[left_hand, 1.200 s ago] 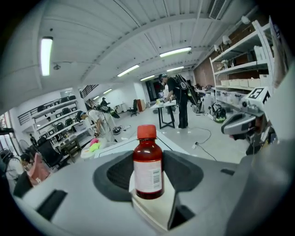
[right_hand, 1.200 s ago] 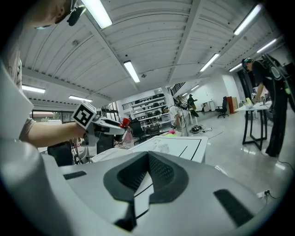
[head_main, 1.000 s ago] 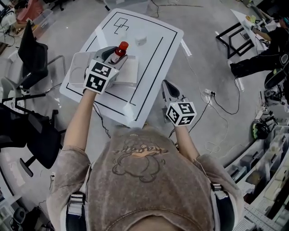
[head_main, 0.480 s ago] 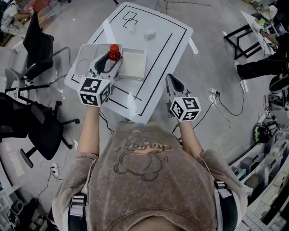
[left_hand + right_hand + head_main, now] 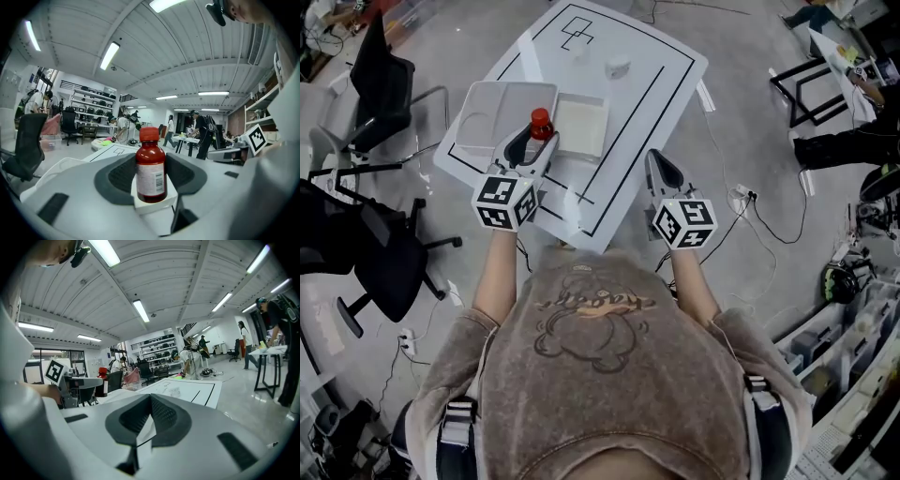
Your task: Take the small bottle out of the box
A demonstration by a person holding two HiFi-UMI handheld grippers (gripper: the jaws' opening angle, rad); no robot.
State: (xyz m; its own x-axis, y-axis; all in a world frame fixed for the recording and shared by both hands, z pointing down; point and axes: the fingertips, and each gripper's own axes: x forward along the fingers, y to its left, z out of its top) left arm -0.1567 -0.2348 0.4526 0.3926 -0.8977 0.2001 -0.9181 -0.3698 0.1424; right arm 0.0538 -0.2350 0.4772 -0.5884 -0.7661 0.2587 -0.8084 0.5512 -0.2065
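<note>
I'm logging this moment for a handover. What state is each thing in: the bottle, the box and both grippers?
left gripper: jaws closed on the small bottle.
small bottle: upright, red cap on.
right gripper: jaws together, nothing between them.
box: open at the top.

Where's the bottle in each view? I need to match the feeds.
Head view: upper left of centre, the bottle, red cap showing, over the table's left part.
Left gripper view: dead centre, upright, clamped between the jaws.
Right gripper view: tiny, at mid-left, red cap up.
Shared landmark: the white mat with black lines, behind the bottle, right of it.
</note>
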